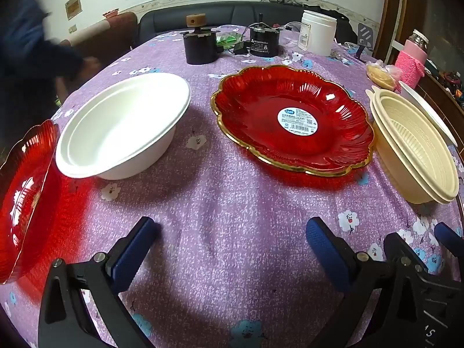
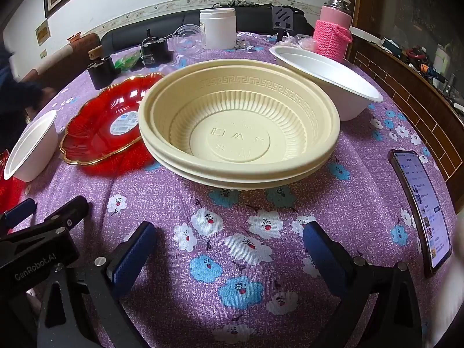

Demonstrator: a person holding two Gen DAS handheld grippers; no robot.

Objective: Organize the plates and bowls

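Observation:
A red gold-rimmed plate [image 1: 293, 119] lies mid-table; it also shows in the right wrist view [image 2: 101, 133]. A second red plate [image 1: 26, 197] sits at the far left. A white bowl [image 1: 121, 124] stands left of centre. Two stacked cream bowls [image 2: 237, 127] stand at the right, also in the left wrist view [image 1: 414, 148]. Another white bowl [image 2: 327, 78] sits behind them. My left gripper [image 1: 232, 243] is open and empty above the cloth. My right gripper [image 2: 229, 246] is open and empty in front of the cream bowls.
The round table has a purple flowered cloth [image 1: 217, 203]. At the back stand black pots [image 1: 200, 46], a white jar [image 1: 317, 33] and a pink-sleeved bottle [image 2: 333, 32]. A phone [image 2: 420, 208] lies at the right edge. A sofa lies beyond.

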